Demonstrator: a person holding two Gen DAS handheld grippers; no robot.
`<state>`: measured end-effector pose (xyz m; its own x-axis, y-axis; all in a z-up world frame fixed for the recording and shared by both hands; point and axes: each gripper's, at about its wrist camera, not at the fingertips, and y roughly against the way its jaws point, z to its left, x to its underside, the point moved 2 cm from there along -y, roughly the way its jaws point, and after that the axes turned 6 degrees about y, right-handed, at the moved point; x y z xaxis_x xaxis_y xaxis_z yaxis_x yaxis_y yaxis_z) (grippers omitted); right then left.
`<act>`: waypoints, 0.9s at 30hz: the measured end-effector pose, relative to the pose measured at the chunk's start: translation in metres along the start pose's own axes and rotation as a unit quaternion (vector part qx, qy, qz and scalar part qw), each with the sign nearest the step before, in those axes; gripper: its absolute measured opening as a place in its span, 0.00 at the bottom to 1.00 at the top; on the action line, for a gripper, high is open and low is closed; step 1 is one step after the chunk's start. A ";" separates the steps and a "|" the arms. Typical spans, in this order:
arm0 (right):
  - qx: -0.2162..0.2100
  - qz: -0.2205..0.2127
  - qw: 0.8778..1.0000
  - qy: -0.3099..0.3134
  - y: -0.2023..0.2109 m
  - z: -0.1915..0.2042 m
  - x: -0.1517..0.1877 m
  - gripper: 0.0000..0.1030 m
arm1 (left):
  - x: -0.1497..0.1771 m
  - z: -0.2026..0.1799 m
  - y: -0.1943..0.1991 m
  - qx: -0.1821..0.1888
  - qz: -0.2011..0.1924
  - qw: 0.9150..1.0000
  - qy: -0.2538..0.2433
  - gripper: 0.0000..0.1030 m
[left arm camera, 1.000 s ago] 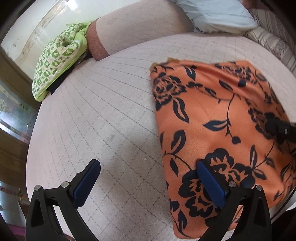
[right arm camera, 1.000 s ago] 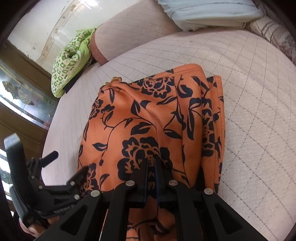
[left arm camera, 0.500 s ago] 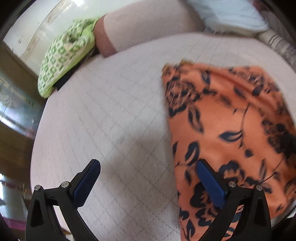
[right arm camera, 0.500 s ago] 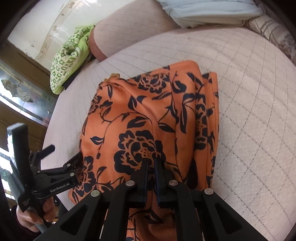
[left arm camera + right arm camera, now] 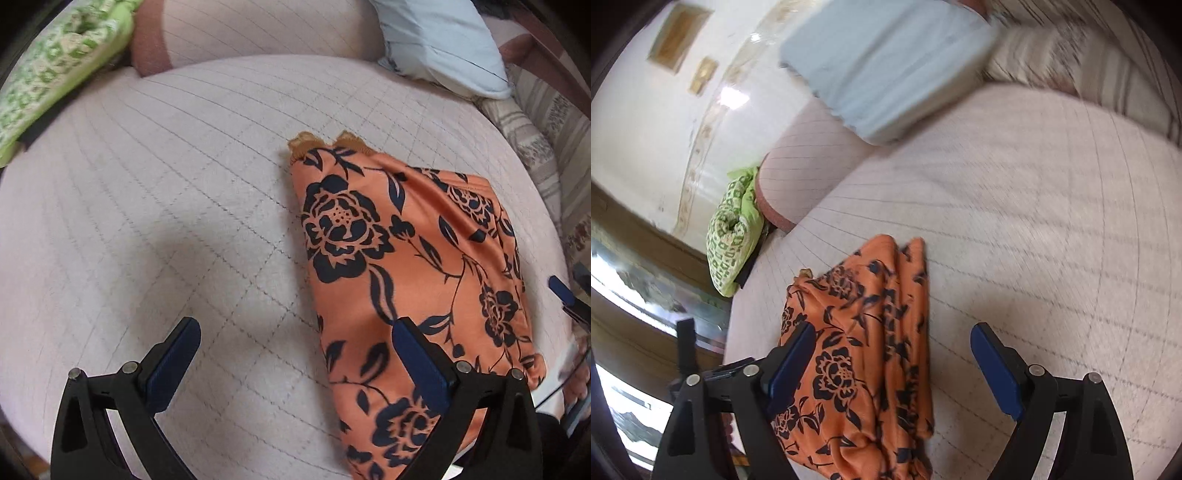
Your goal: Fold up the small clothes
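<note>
An orange garment with black flowers (image 5: 413,273) lies folded on the quilted pale pink bed (image 5: 147,206), near its front edge. It also shows in the right wrist view (image 5: 864,347), bunched in long folds. My left gripper (image 5: 295,365) is open and empty above the bed; its right finger hangs over the garment's near part. My right gripper (image 5: 894,373) is open and empty, raised above the garment's right edge. Part of the left gripper (image 5: 701,369) shows at the left of the right wrist view.
A green patterned cloth (image 5: 55,70) lies at the far left beside a bolster (image 5: 258,33). A light blue pillow (image 5: 439,40) and a striped cushion (image 5: 546,140) lie at the back right. The bed's front edge runs close under both grippers.
My right gripper has opened, let go of the orange garment and lifted away, tilting up. My left gripper has stayed open and shifted a little further over the bed.
</note>
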<state>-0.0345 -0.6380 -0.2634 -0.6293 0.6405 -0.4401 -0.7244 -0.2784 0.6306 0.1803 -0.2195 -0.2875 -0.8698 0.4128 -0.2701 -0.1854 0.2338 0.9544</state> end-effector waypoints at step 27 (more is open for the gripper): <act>-0.094 0.141 0.985 -0.028 -0.092 -0.014 0.013 0.70 | 0.007 -0.033 -0.051 0.194 0.062 0.974 -0.102 1.00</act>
<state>0.0200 -0.6148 -0.3360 -0.7998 0.5562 -0.2256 -0.5662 -0.5744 0.5911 0.1683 -0.2578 -0.3335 -0.7588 0.6152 -0.2139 0.1354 0.4702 0.8721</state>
